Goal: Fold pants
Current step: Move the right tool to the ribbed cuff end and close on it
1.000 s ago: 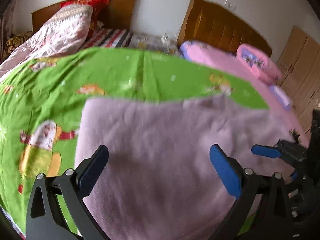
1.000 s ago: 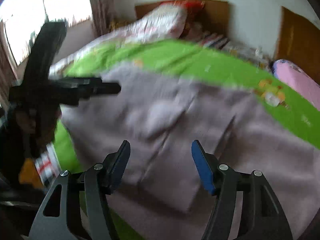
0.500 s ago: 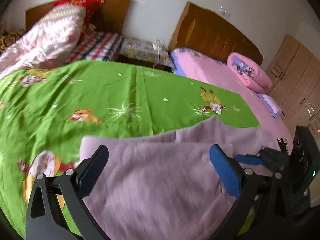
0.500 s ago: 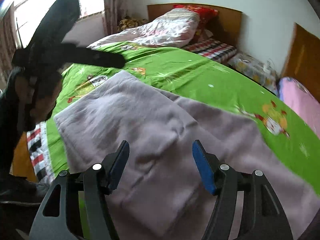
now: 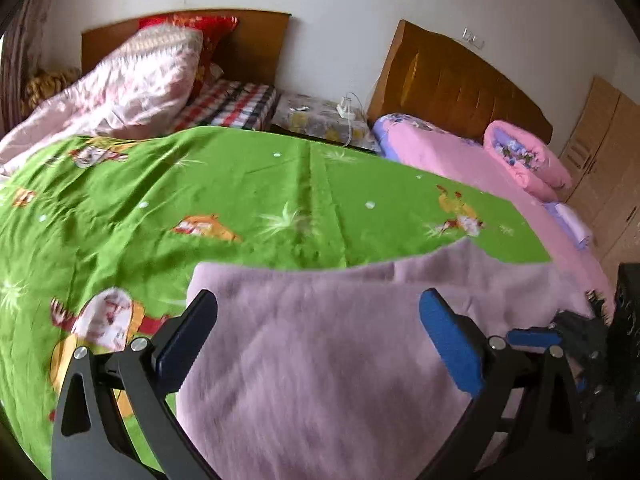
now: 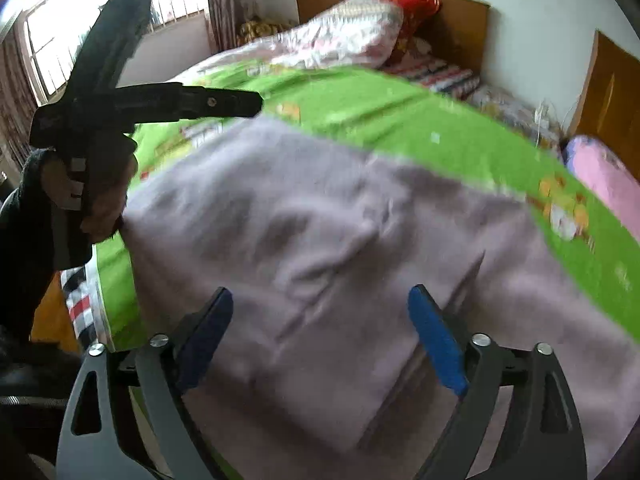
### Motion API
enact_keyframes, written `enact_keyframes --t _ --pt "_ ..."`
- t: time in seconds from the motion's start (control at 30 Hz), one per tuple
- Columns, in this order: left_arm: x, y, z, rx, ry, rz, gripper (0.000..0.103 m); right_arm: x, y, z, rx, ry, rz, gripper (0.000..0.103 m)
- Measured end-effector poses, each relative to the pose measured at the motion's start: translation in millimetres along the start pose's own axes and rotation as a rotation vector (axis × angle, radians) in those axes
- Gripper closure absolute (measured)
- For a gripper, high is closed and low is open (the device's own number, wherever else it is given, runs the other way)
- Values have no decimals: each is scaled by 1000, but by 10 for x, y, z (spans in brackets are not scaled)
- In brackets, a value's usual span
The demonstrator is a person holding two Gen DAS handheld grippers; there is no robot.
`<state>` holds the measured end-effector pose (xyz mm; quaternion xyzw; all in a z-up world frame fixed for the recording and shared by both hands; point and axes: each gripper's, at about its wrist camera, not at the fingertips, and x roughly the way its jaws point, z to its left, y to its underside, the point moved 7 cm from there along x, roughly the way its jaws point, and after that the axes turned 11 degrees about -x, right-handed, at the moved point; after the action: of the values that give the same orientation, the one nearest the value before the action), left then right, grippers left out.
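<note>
Pale mauve fleece pants (image 5: 320, 364) lie spread flat on a green cartoon sheet (image 5: 240, 184). They fill the lower half of both views (image 6: 320, 232), with a pocket flap and seams showing. My left gripper (image 5: 316, 300) hovers over their near left part, open, with nothing between its fingers. From the right wrist it shows in side view (image 6: 216, 102), held by a hand (image 6: 104, 200) at the pants' left edge. My right gripper (image 6: 320, 294) hangs over the pants with its jaws opening and its pads clear of the cloth. One of its blue pads (image 5: 532, 336) shows at the right.
A pink-and-white quilt (image 5: 132, 84) and a red pillow (image 5: 192, 24) lie at the wooden headboard (image 5: 248, 48). A cloth-covered nightstand (image 5: 320, 120) separates this bed from a pink bed (image 5: 460, 156) bearing a rolled quilt (image 5: 524, 156). Wardrobes (image 5: 608, 168) stand right, a window (image 6: 60, 40) left.
The right gripper's jaws have spread wider. The left wrist view has drawn back and up, so the pants sit lower in it and more green sheet shows.
</note>
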<state>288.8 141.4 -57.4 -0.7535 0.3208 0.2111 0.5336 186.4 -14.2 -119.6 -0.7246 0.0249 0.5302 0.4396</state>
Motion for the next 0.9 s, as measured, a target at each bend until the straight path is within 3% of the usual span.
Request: enact_keyframes --t 0.03,0.1,0.17,0.23,0.33,0.5,0.63,0.7,0.8,0.9 --pt "91 103 52 9 -36 20 2 97 102 -20 19 -6 29 15" --pt "243 234 161 -15 -68 74 2 68 96 -15 12 -7 7 15" --pt "208 165 144 -29 -83 60 2 10 77 -57 35 -1 -1 15" --pt "110 89 60 -16 -111 36 2 -199 82 -200 92 16 -66 15" --pt "-104 1 -235 40 -80 -23 2 -698 229 -507 238 51 -213 15" --pt "-177 98 -900 130 45 -49 2 -1639 1112 -1164 623 206 -426 15" --pt "74 330 -1368 247 67 -3 2 -2224 2046 -1396 935 310 -532 15" --pt "169 415 -1465 282 51 8 2 -2355 2428 -1395 1049 347 -533 15" --pt "298 511 -1518 290 33 36 2 -2316 2915 -1356 1178 384 -457 15" --pt "414 536 -1428 277 0 67 2 -2077 3075 -1393 1247 342 -391 15"
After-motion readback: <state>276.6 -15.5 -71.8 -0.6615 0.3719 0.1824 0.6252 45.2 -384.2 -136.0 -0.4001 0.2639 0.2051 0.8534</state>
